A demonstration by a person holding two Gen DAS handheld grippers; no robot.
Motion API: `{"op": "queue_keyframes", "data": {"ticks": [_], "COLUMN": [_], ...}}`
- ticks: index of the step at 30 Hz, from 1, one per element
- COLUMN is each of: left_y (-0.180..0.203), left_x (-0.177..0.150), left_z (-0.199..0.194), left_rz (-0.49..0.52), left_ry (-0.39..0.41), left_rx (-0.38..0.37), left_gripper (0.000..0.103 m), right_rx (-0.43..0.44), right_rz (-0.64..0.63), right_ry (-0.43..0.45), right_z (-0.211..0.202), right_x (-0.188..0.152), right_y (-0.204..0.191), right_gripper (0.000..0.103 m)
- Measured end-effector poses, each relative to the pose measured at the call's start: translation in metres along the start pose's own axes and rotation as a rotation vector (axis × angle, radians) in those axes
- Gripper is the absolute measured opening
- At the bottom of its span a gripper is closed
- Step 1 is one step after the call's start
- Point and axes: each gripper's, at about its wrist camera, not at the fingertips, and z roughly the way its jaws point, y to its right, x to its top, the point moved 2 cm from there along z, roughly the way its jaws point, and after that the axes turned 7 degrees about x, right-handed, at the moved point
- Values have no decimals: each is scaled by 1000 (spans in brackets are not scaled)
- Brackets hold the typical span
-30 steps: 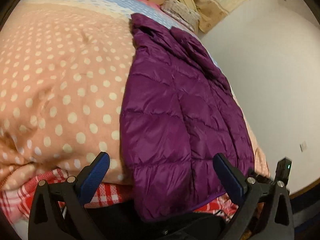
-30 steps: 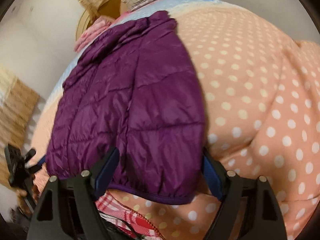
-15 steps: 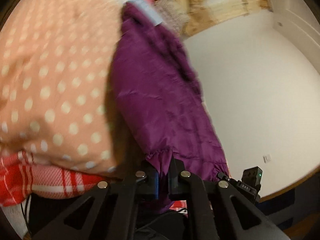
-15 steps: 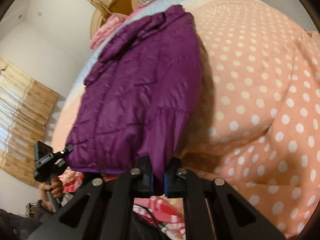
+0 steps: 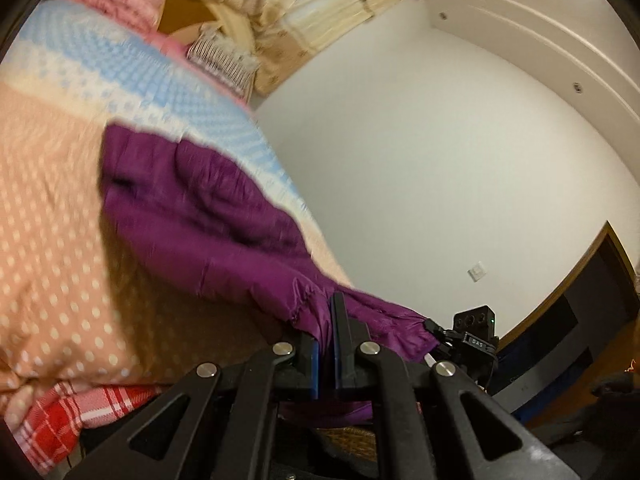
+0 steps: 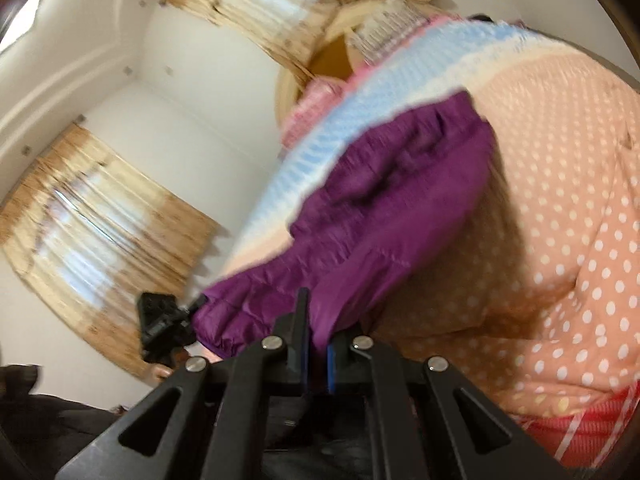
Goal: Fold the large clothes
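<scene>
**Purple jacket held up by its hem over a dotted bed**

While both grippers pinch the near edge of a purple quilted jacket (image 5: 208, 216), the rest of the garment runs away from them, its long axis pointing up the bed toward the headboard end. The left gripper (image 5: 327, 344) has its two black fingers drawn together on the hem, cloth bunched between the blue pads. The right gripper (image 6: 316, 340) is likewise closed on the hem a little way along the same edge. In the left view the right gripper appears just beyond the raised cloth, so the two sit near each other — neither looks clearly nearer to the far collar end.

The near hem is lifted off the bedding and sags between the grips; the far part appears to rest on the quilt (image 5: 52, 240), which is peach with white dots and has a pale blue band (image 6: 384, 92) higher up. A red checked blanket (image 5: 76, 412) shows below the quilt's near edge.

The jacket looks thin, puffy and slippery, stitched in panels, with a gathered edge. Judging from this, the coming fold would carry the hem forward toward the collar — straight along that long axis. Both pictures are blurred.
</scene>
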Motion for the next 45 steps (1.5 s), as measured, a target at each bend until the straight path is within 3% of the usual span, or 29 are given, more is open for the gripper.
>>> {"op": "queue_keyframes", "data": {"ticks": [5,12,17,18,21,24,28,30,37,39,40,41,42,43,45], "left_y": [6,-52,-114,-124,-158,-187,-212,-217,-233,-230,-229,-227,-226,-224,-212], "left_x": [46,138,172,173,181,184,182,182,197,203,207,211,216,220,225], "left_z": [-4,67,136,144,174,198,214,214,191,179,173,163,150,134,121], "left_rz": [-13,-38,-69,-82,-98,-123,-139,-151,-327,-351,-351,-351,-351,-353,-294], "left_ry": [85,112,74,63,16,-56,-118,-126,-91,-54,-31,5,64,140,170], "left_rx": [-10,165,367,393,493,529,555,534,320,281,275,275,308,362,501], "left_gripper": [3,4,4,4,5,6,10,11,18,26,46,85,100,102,102], "right_rx": [34,-24,-162,-222,-290,-324,-352,-354,-351,-330,-321,-311,-303,-289,-275], "right_rz": [-79,-141,-143,-155,-131,-91,-44,-10,28,50,57,58,58,58,47], "right_ry": [97,145,133,124,103,85,79,55,28,30,29,27,25,24,21], "right_z": [-14,40,112,134,168,203,229,240,250,251,251,252,252,253,252], "right_x": [38,138,206,219,234,249,246,243,230,229,229,228,228,229,230], "right_y": [-34,-20,31,46,88,131,173,190,218,223,225,226,225,224,217], "right_gripper": [9,9,9,9,9,10,17,22,29,33,37,39,47,60,73]}}
